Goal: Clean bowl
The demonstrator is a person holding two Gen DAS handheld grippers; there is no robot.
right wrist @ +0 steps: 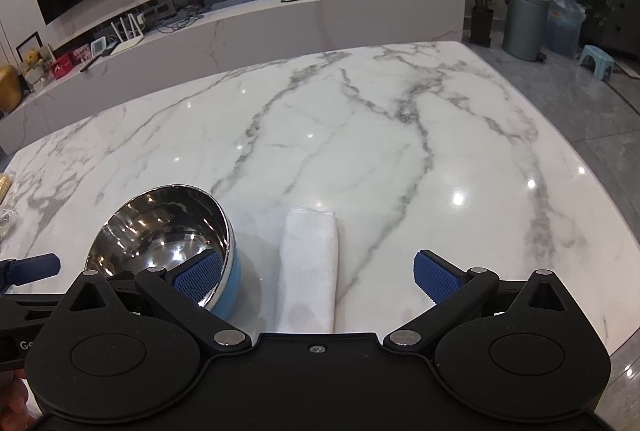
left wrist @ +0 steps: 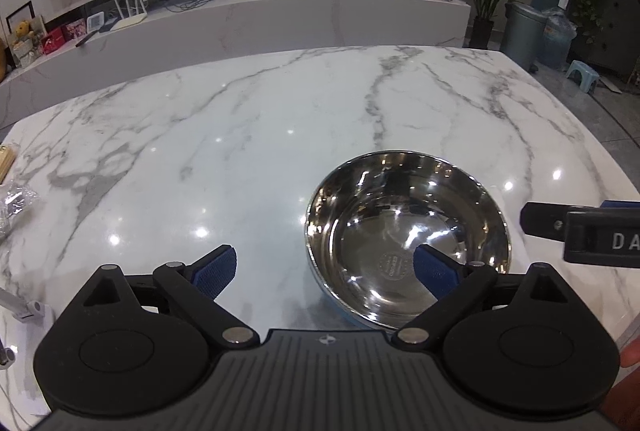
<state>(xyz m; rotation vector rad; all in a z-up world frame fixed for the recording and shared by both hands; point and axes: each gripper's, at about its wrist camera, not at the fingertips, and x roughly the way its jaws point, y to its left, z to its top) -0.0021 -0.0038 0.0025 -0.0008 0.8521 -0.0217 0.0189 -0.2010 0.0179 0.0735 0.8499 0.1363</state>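
Note:
A steel bowl (left wrist: 404, 231) with a blue outer wall stands upright on the marble table (left wrist: 240, 151). It also shows in the right wrist view (right wrist: 160, 227). A folded white towel (right wrist: 309, 263) lies just right of the bowl. My left gripper (left wrist: 324, 271) is open and empty; its right finger hangs over the bowl's near side, its left finger over bare table. My right gripper (right wrist: 316, 277) is open and empty, straddling the towel's near end from above. The right gripper's body shows at the right edge of the left wrist view (left wrist: 584, 231).
A crinkled plastic wrapper (left wrist: 14, 203) and a yellow object (left wrist: 6, 159) lie at the table's left edge. A low marble TV bench (left wrist: 280, 15) stands beyond the table. A grey bin (right wrist: 524, 23) and a small stool (right wrist: 596, 59) stand on the floor at right.

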